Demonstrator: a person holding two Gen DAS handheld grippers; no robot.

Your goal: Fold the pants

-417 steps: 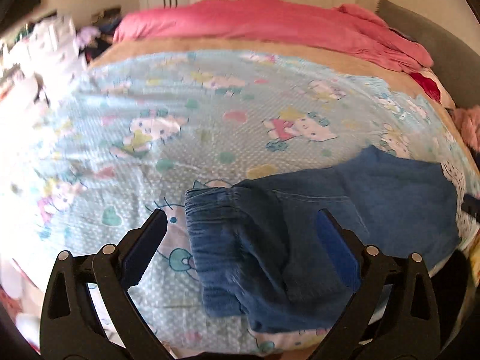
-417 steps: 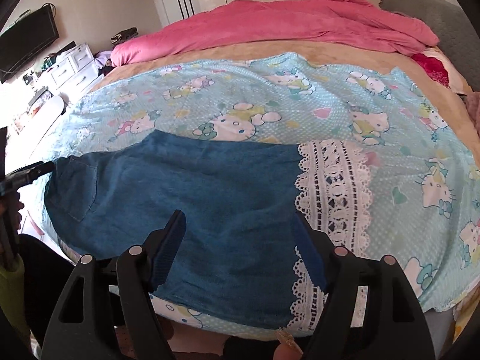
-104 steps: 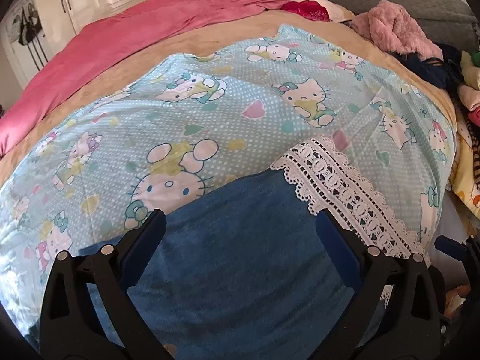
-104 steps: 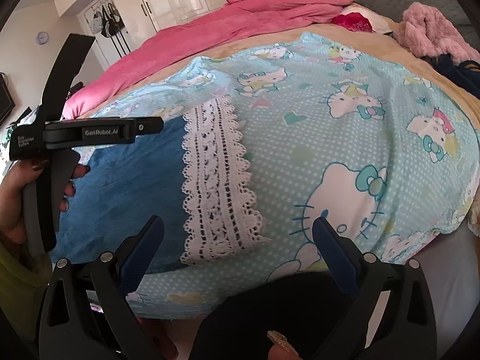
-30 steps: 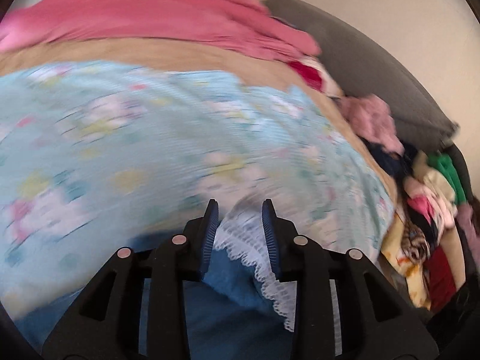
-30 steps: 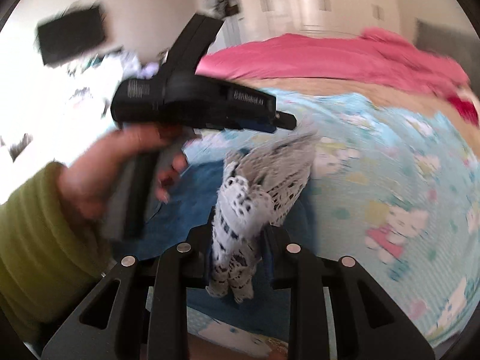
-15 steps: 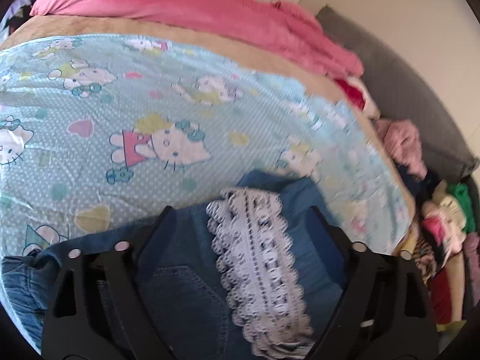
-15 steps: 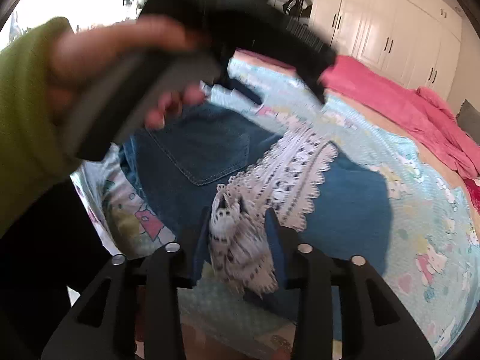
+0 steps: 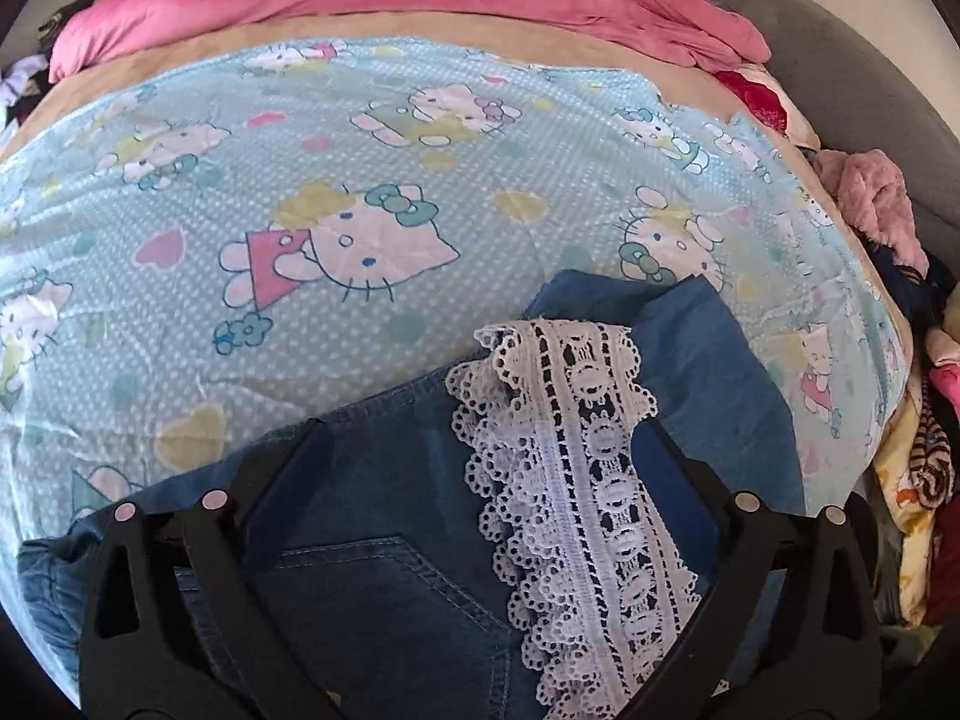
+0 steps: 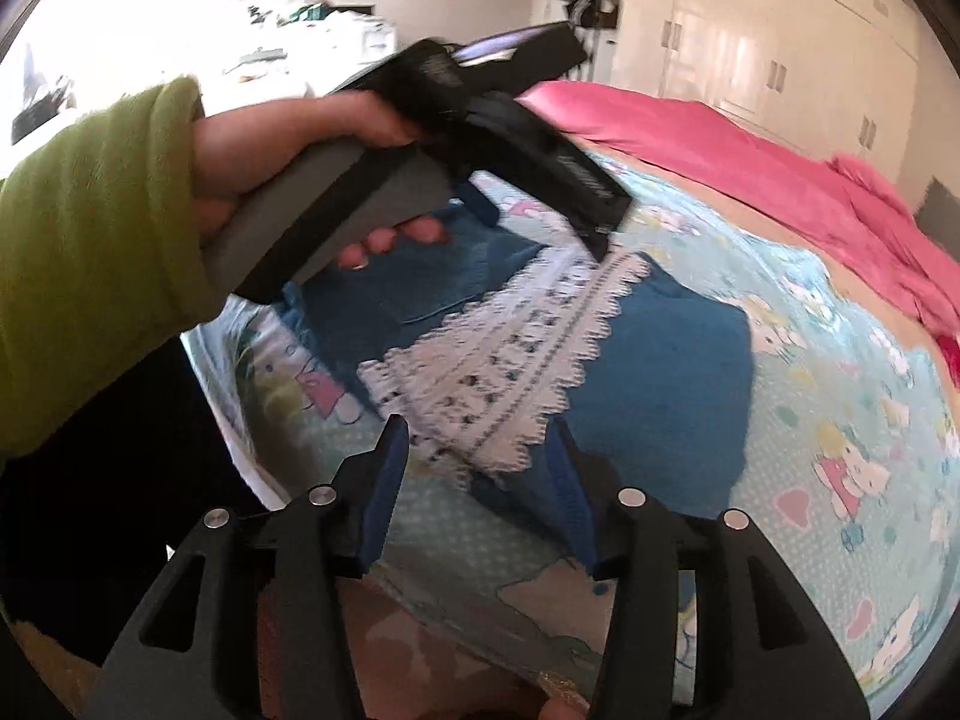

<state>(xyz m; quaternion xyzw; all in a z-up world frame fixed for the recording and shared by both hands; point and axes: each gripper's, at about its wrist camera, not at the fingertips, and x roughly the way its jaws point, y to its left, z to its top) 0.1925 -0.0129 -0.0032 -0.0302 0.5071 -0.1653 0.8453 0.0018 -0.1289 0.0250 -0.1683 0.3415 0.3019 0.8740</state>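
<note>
Both grippers have let go since a second ago: back then each was pinched on the white lace cuff, carrying it across, and now that cuff is lying flat on top of the denim. The left gripper point(image 9: 480, 468) is spread as wide as it goes and finishing its opening, its fingers straddling the lace hem point(image 9: 570, 480) without pressing it. The right gripper point(image 10: 477, 480) is at a middling width with its jaws opening too; the near corner of the lace sits between the blue pads point(image 10: 390, 480) but looks loose, not clamped.

And where are the pants point(image 9: 390, 570)? At the near edge of the bed point(image 9: 360, 150), on the cartoon-cat sheet. In the left wrist view they fill the lower frame from about 7 o'clock round to 4 o'clock, with a back pocket showing at 6 o'clock and the lace band running from the centre down toward 5 o'clock. From the right wrist view the lace crosses diagonally over the pocket area, with plain denim extending to 3 o'clock, and the person's left hand point(image 10: 252, 162), in a green sleeve point(image 10: 90, 252), holds its gripper above the cloth at 10 o'clock.

So the leg end has been brought over to the waist half: by my reading, that is one lengthwise fold laid down and released. The top layer sits a little askew, the lace angled and not square to the edges, so a smoothing pass or another fold probably remains before this counts as tidy.
</note>
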